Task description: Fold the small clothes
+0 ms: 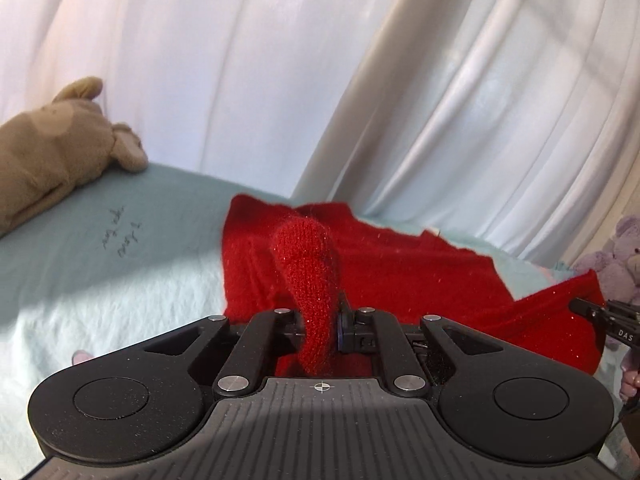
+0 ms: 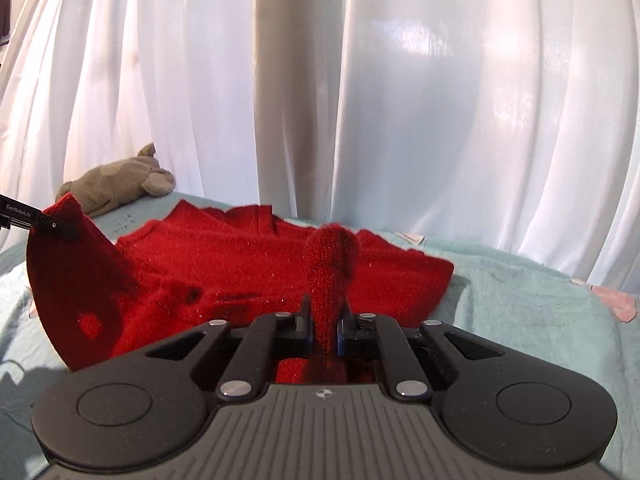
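Observation:
A small red knitted sweater (image 1: 400,268) lies spread on a pale teal bed sheet (image 1: 100,264). My left gripper (image 1: 322,328) is shut on a bunched edge of the sweater and holds it lifted off the bed. My right gripper (image 2: 324,326) is shut on another bunched edge of the same sweater (image 2: 240,264), also lifted. The left gripper shows at the left edge of the right wrist view (image 2: 52,226), pinching a raised red flap. The right gripper shows at the right edge of the left wrist view (image 1: 592,312), on the sweater's other near corner.
A tan plush toy (image 1: 52,148) lies at the far left of the bed, also seen in the right wrist view (image 2: 120,188). A purple plush bear (image 1: 616,256) sits at the right. White curtains (image 2: 400,80) hang behind the bed.

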Demonstrator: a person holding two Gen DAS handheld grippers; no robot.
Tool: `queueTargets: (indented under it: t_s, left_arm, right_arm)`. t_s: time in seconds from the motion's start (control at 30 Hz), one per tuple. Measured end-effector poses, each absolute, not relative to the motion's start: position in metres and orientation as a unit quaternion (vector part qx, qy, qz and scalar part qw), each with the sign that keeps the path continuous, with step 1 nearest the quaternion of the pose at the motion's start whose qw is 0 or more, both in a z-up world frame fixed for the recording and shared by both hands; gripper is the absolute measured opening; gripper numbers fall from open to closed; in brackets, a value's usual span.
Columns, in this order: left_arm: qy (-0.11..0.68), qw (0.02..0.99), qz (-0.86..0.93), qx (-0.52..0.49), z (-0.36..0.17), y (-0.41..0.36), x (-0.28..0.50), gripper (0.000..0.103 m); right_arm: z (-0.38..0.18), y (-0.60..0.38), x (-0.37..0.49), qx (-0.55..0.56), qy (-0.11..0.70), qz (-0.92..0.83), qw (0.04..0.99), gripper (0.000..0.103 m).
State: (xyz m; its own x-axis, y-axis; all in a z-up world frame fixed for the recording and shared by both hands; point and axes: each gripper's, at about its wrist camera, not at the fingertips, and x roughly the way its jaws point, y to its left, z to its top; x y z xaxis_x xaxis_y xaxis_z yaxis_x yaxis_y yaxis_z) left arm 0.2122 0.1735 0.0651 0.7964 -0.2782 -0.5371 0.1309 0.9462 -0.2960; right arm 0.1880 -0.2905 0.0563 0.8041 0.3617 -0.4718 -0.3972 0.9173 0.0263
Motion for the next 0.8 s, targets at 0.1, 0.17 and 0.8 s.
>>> queueTargets:
  t_s: [0.1,0.17,0.8]
  left_arm:
    - [0.268,0.95,-0.107,-0.119,0.092,0.175,0.224,0.012]
    - [0.255,0.955,-0.102,-0.115,0.103,0.176,0.238,0.012]
    - [0.388,0.912,-0.082,-0.105,-0.011,0.172,0.339,0.01]
  right_arm:
    - [0.075,-0.291,0.191,-0.028,0.212,0.198,0.957,0.009]
    - [0.081,-0.292,0.201,-0.025,0.199,0.183,0.962,0.009]
    - [0.002,-0.299,0.32,0.027,0.349,0.128,0.928,0.019]
